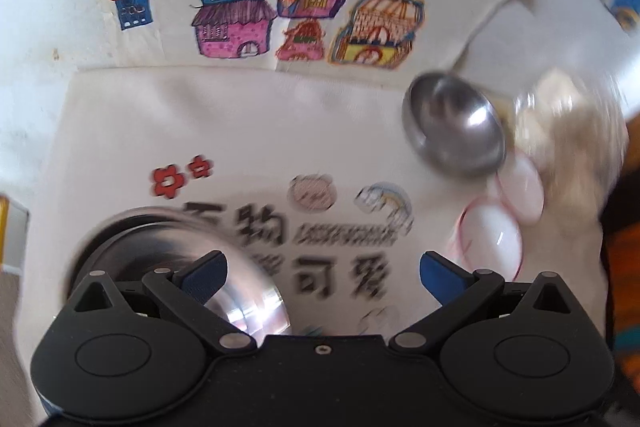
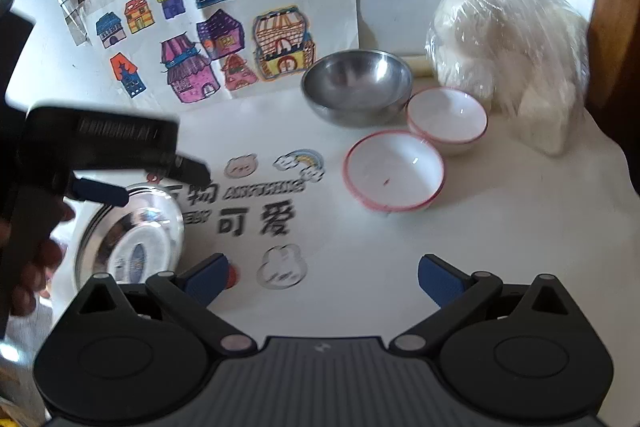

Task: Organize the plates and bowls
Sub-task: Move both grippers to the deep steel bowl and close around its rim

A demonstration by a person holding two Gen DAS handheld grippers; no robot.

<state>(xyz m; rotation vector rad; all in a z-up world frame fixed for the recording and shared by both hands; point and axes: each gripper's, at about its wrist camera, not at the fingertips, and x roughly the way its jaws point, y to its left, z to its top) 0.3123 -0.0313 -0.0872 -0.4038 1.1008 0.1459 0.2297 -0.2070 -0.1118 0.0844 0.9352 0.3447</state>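
Crowding two o'clock, a steel bowl (image 2: 357,87), two pink-rimmed bowls (image 2: 394,171) and a plastic bag (image 2: 508,67); steel plate (image 2: 132,239) at nine; white printed cloth (image 2: 480,247) beneath; both grippers (image 1: 323,273) (image 2: 323,277) released, empty.

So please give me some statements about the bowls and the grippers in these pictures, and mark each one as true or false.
1. Both white bowls have a pink rim: the near white bowl and the far white bowl. True.
2. The steel bowl is stacked inside a white bowl. False: it stands on the cloth beside them.
3. The right gripper is open and empty. True.
4. The left gripper is shut on the steel plate. False: it is open, holding nothing.
5. The plastic bag lies left of the bowls. False: right.
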